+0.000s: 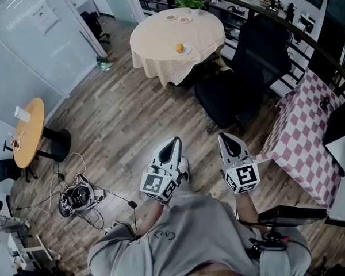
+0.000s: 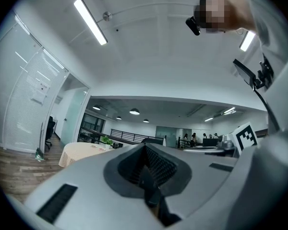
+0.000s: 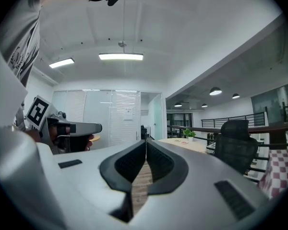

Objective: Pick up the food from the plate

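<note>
Food [image 1: 180,48], an orange lump, sits on its plate [image 1: 187,51] on the round table [image 1: 155,36] at twelve o'clock, well apart from both claws. At six o'clock, the left gripper [image 1: 173,144] and right gripper [image 1: 228,140] have their jaws pressed together, gripping nothing.

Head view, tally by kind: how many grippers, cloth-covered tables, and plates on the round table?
Grippers: 2 (left gripper, right gripper)
Cloth-covered tables: 2 (round cream table, checked table)
Plates: 3 (food plate, two small plates)
Total: 7
</note>
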Demonstrator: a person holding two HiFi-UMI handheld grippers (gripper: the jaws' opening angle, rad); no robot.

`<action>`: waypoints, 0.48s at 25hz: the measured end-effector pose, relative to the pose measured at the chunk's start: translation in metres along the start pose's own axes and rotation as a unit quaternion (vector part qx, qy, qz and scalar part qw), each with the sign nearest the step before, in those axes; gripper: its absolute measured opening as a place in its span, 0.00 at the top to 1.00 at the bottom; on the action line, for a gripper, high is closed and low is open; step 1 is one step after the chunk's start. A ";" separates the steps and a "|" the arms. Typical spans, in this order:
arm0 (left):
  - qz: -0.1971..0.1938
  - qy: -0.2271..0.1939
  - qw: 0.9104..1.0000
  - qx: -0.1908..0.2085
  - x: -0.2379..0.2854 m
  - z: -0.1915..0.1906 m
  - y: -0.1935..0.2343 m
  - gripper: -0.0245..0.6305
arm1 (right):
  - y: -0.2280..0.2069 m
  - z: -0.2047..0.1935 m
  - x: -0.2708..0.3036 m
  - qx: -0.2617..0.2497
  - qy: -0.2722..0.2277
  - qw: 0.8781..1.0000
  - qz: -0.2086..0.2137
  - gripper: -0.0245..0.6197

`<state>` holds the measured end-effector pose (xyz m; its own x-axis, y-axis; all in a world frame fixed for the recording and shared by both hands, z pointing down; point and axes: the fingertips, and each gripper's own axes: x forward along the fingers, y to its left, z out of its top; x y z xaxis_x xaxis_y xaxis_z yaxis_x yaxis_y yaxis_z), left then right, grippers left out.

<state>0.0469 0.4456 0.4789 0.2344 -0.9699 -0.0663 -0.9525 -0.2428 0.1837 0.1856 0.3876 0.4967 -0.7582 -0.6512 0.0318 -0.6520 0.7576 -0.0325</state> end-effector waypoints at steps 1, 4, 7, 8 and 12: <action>0.001 0.001 1.000 -0.004 0.008 0.001 0.013 0.97 | -0.004 0.002 0.015 -0.001 0.002 1.000 -0.005 0.94; -0.002 0.009 1.000 -0.014 0.033 0.007 0.055 0.97 | -0.015 0.010 0.063 0.006 0.005 1.000 -0.019 0.94; -0.017 0.013 1.000 -0.013 0.064 0.016 0.093 0.97 | -0.019 0.022 0.115 0.001 0.004 1.000 -0.019 0.94; -0.022 0.014 1.000 -0.013 0.074 0.017 0.106 0.97 | -0.020 0.023 0.133 -0.001 0.005 1.000 -0.018 0.94; -0.031 0.020 0.999 -0.019 0.106 0.017 0.158 0.97 | -0.014 0.022 0.198 0.000 0.016 1.000 -0.010 0.94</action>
<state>-0.0823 0.3047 0.4838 0.3018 -0.9525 -0.0402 -0.9279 -0.3031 0.2171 0.0446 0.2473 0.4814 -0.7446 -0.6645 0.0637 -0.6670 0.7444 -0.0306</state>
